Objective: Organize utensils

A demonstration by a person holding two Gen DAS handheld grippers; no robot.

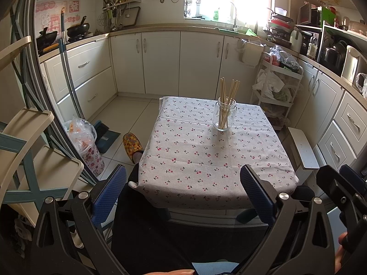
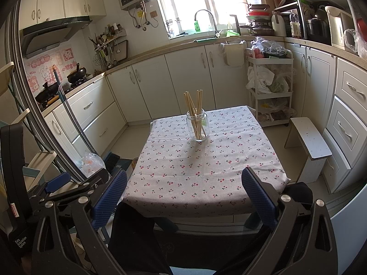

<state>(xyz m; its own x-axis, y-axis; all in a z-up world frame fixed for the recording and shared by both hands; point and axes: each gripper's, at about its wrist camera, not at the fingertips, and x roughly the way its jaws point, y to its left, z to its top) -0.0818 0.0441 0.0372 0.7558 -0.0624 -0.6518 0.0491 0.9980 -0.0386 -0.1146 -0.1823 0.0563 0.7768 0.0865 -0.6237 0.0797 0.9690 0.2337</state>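
- Left wrist view: left gripper [image 1: 183,191], blue-padded fingers [image 1: 109,194] spread wide apart, nothing between them; held at the near edge of the table.
- Table [image 1: 263,183], small and square, draped in a grey cloth printed with cherries.
- Glass jar [image 1: 224,114], clear, upright on the far half of the cloth, right of centre; well apart from the fingers, beyond them and nearer the line of the right finger.
- Chopsticks [image 1: 227,89], pale wood, a bundle standing in the jar, tips fanned above its mouth.
- Slipper [image 1: 132,146], yellow patterned, on the floor tiles left of the table.
- Right gripper [image 1: 344,192], partly visible at the right edge.
- Right wrist view: right gripper [image 2: 184,192], fingers [image 2: 259,197] likewise wide apart and empty, over the near edge of the table [image 2: 229,194].
- Glass jar [image 2: 197,126] with chopsticks [image 2: 195,102], on the far half, well beyond the fingers, roughly centred between them.
- Stool [image 2: 309,142], white, beside the table's right side.
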